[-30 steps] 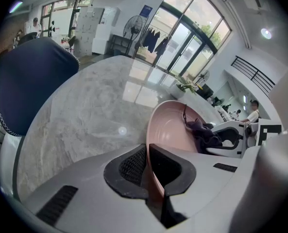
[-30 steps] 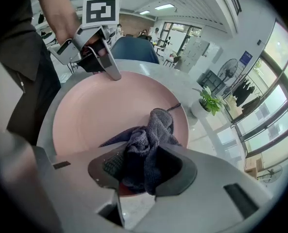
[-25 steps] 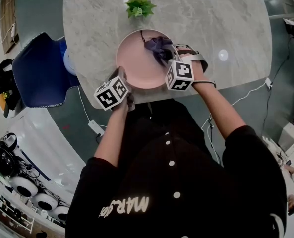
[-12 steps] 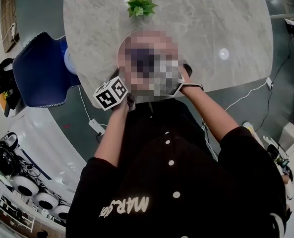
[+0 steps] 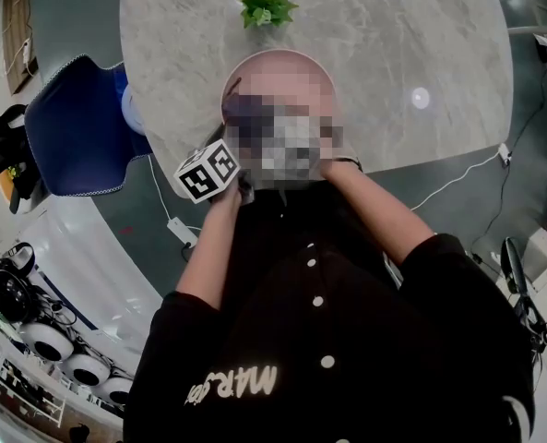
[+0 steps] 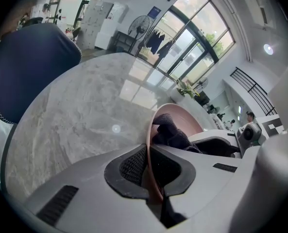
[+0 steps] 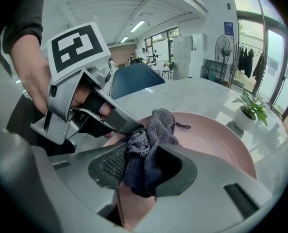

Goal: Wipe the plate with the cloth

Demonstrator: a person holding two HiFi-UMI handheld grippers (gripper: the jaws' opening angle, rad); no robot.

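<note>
Wiping looks to be the step in hand. The pink plate [image 7: 216, 135] sits on the marble table [image 6: 85, 110] close to its near edge. The left gripper [image 6: 151, 166] is closed on the plate's near-left rim, and the right gripper [image 7: 141, 166] is clamped on a bunched dark cloth [image 7: 144, 154]. The cloth rests on the plate's near-left part, just beside the left gripper's tip. To wipe well, the cloth should probably press flat on the plate's face and sweep toward the far and right side, which lies bare. The left jaws should pinch the rim firmly enough that the plate neither slides nor tips. The two grippers are close, so the right one needs care not to knock the left. The head view places the plate between a small potted plant [image 5: 267, 5] at the far side and the person, with a blue chair [image 5: 75, 127] to the left, but a mosaic patch hides the plate's middle there. Only the left gripper view shows the rim pinched between the pads. Only the right gripper view shows the cloth wadded between its jaws.
</note>
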